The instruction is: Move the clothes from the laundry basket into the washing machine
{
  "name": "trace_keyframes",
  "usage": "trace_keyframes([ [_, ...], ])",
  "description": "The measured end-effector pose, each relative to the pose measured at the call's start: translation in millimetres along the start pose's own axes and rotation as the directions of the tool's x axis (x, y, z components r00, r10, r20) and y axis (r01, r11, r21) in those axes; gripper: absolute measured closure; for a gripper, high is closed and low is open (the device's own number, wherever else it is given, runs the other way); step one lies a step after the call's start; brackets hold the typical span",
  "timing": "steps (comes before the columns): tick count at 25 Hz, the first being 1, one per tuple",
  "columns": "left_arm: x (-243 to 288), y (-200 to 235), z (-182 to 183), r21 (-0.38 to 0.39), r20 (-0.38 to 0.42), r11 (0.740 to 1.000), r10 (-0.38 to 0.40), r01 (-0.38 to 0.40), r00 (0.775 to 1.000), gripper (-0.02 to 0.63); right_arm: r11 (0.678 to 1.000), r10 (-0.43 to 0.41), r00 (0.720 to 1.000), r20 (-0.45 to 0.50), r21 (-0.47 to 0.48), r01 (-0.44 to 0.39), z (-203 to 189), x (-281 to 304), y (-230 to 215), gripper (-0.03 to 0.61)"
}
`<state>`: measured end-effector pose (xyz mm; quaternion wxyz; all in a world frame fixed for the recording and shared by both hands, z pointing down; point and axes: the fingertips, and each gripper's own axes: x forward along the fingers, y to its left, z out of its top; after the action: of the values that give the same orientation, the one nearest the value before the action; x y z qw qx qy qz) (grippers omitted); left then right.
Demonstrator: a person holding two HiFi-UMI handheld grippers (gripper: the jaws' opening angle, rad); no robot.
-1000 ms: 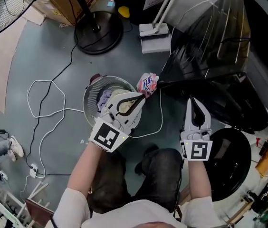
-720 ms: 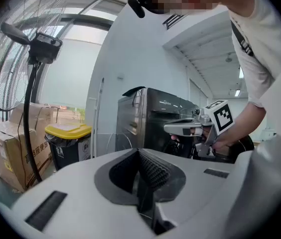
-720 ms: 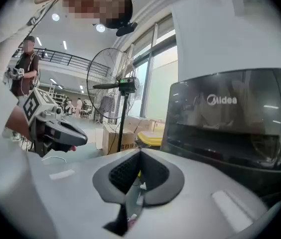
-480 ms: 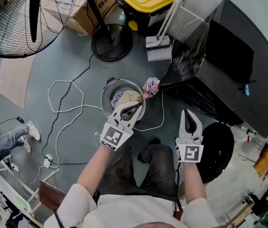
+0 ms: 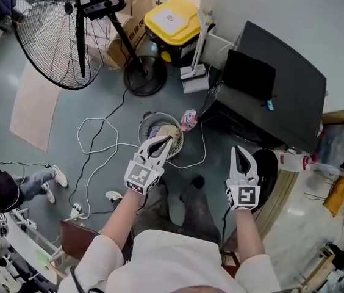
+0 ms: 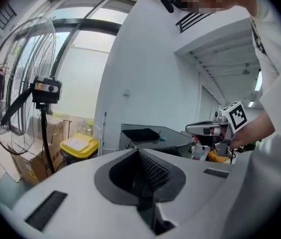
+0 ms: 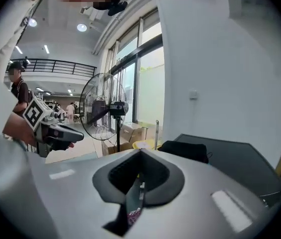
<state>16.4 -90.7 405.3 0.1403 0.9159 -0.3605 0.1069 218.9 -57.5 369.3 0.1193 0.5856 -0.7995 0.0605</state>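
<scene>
left tool (image 5: 166, 141) and right tool (image 5: 238, 150) both closed, empty; fan (image 5: 55, 36), white cable (image 5: 99, 119) near laundry basket (image 5: 143, 127).

No legible text or labels

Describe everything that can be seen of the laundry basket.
The laundry basket is round and grey, with walls that look perforated. It stands upright on the floor, holding pale and bluish clothes. A pink-white patterned item sits at its right rim. In the head view the left gripper hides its near edge.
</scene>
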Motion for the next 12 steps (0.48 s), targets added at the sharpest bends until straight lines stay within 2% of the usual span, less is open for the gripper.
trace_keyframes([
  [5,-31.2,-25.7,66.7,0.006,-0.002,1.0,0.003,-0.003,1.0,0.607,0.999,-0.032,0.999,0.004,0.02,0.032,62.3,-43.0,-4.1,0.568],
  [12,-74.6,-61.6,137.2,0.029,0.004,0.999,-0.025,0.025,1.0,0.607,1.0,-0.003,1.0,0.023,0.013,0.003,138.4,-90.4,10.5,0.568],
])
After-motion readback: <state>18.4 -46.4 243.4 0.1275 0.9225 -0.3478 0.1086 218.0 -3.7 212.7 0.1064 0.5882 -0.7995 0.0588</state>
